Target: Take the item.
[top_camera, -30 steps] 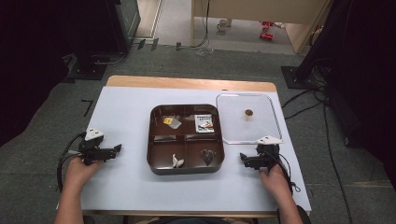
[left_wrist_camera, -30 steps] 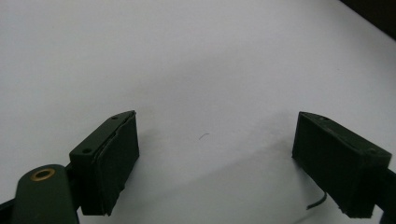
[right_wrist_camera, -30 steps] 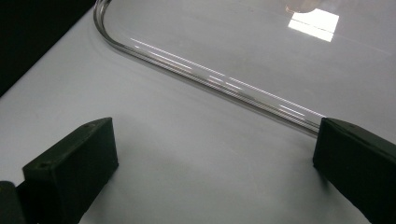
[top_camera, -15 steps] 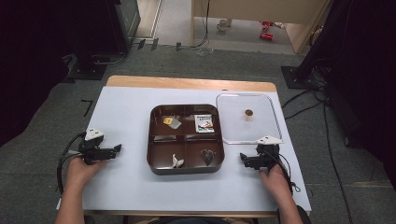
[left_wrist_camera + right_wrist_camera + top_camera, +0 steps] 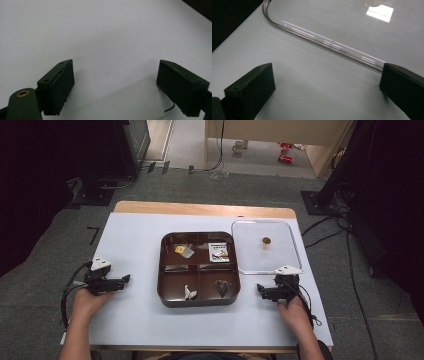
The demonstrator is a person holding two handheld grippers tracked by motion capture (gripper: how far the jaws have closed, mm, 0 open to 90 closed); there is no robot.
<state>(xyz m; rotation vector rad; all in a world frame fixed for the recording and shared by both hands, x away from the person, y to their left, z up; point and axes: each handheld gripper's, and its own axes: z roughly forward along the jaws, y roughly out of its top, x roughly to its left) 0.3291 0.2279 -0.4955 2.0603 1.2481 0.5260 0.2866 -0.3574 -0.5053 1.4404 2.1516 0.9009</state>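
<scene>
Nearest, at 8 o'clock, left claw (image 5: 127, 278) resting on the white surface (image 5: 135, 245), jaws wide, nothing between them. At 4 o'clock, right claw (image 5: 259, 288) likewise wide and empty, just beside the near edge of the clear lid (image 5: 250, 250). Farther, at centre, brown compartment tray (image 5: 167, 270) with small items. Lid probably light, stiff, slippery, perhaps brittle; best pinched at the raised rim (image 5: 322, 41) or by its small knob (image 5: 266, 240) at 2 o'clock.

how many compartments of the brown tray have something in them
4: a yellow piece far left, a card far right, a white piece near left, a dark piece near right.
</scene>
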